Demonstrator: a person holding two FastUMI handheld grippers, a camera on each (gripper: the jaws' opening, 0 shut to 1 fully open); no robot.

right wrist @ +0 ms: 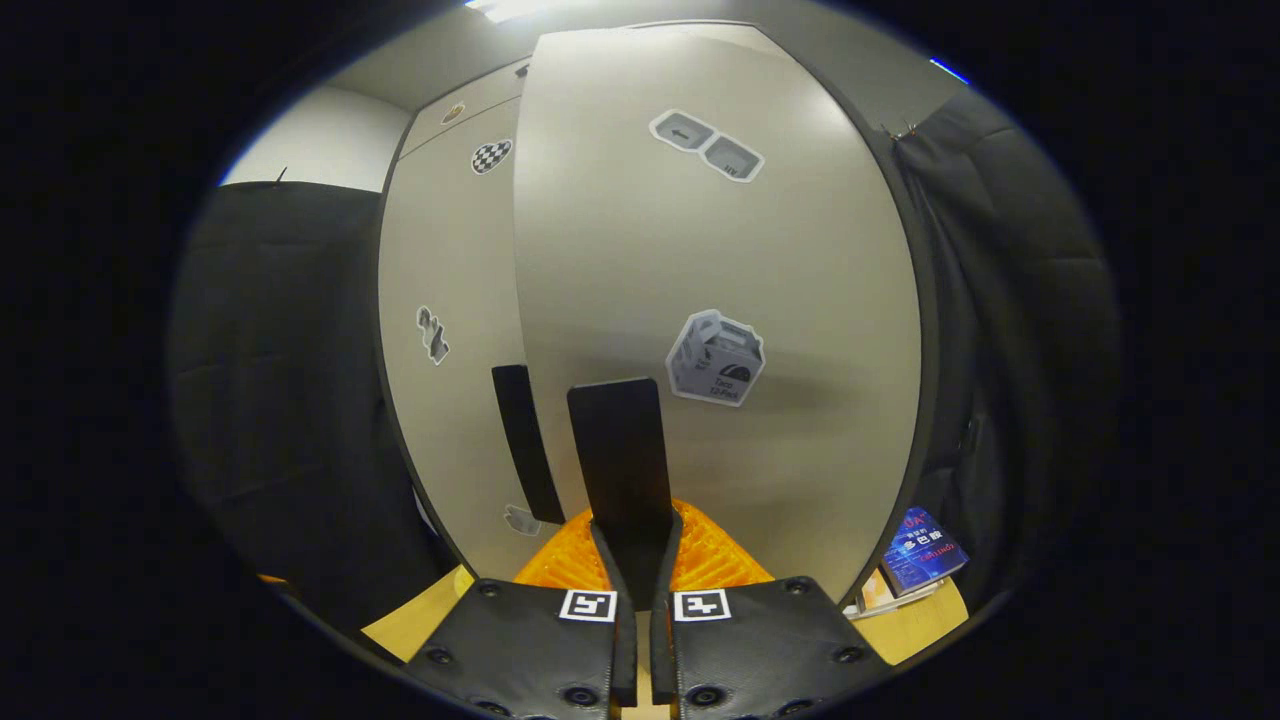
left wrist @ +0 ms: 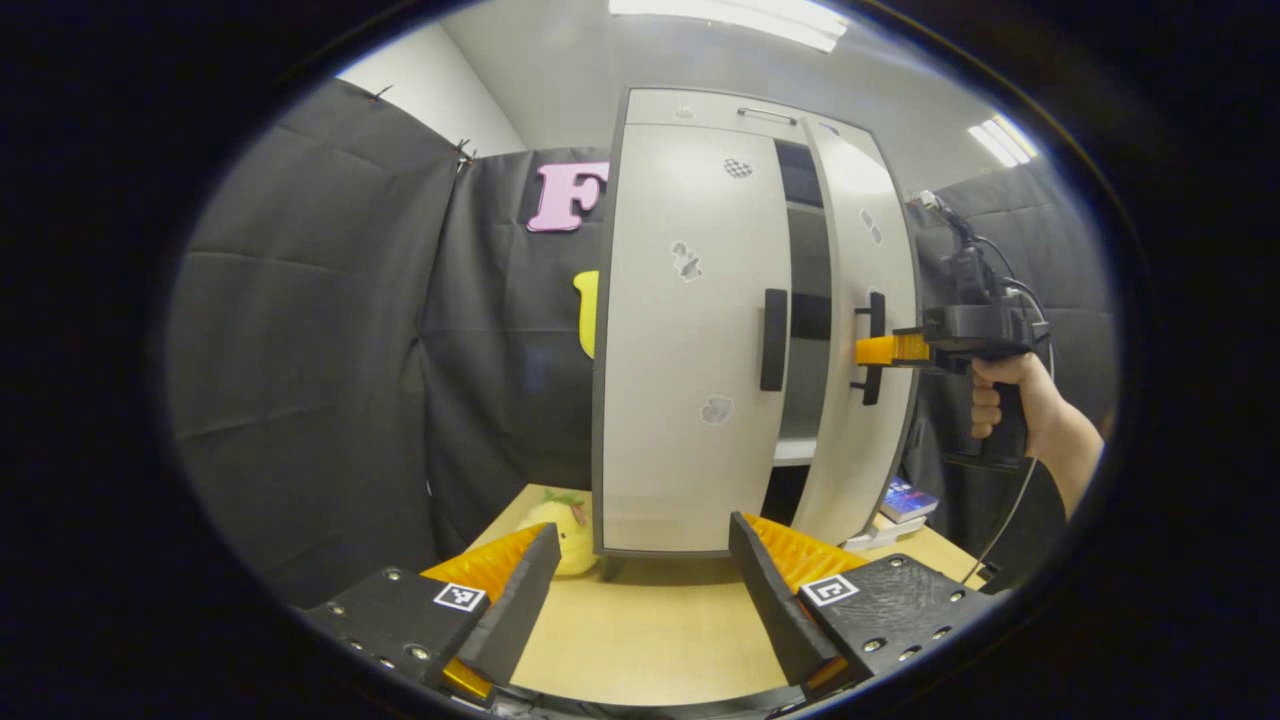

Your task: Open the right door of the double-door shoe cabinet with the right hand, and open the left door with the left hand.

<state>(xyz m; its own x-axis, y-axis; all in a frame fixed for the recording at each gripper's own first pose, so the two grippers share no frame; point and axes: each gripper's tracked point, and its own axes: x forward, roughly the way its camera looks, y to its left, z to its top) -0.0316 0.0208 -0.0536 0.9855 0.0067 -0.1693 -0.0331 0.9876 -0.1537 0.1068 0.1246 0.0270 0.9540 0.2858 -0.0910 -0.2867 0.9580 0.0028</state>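
The light grey shoe cabinet (left wrist: 690, 300) stands on a wooden table. Its left door (left wrist: 690, 400) is closed, with a black vertical handle (left wrist: 773, 340). The right door (left wrist: 860, 250) stands ajar, and a dark gap with shelves shows between the two doors. A hand holds my right gripper (left wrist: 885, 350) at the right door's handle (left wrist: 873, 345). In the right gripper view that gripper (right wrist: 637, 530) is shut on the black handle (right wrist: 620, 440), with the right door (right wrist: 720, 250) close ahead. My left gripper (left wrist: 645, 590) is open and empty, low in front of the left door and well short of it.
A yellow plush toy (left wrist: 565, 530) lies at the cabinet's left foot on the table (left wrist: 640, 630). Books (left wrist: 905, 500) are stacked at the cabinet's right foot, and the same books (right wrist: 925, 550) lie beside the open door. Black cloth walls close in both sides.
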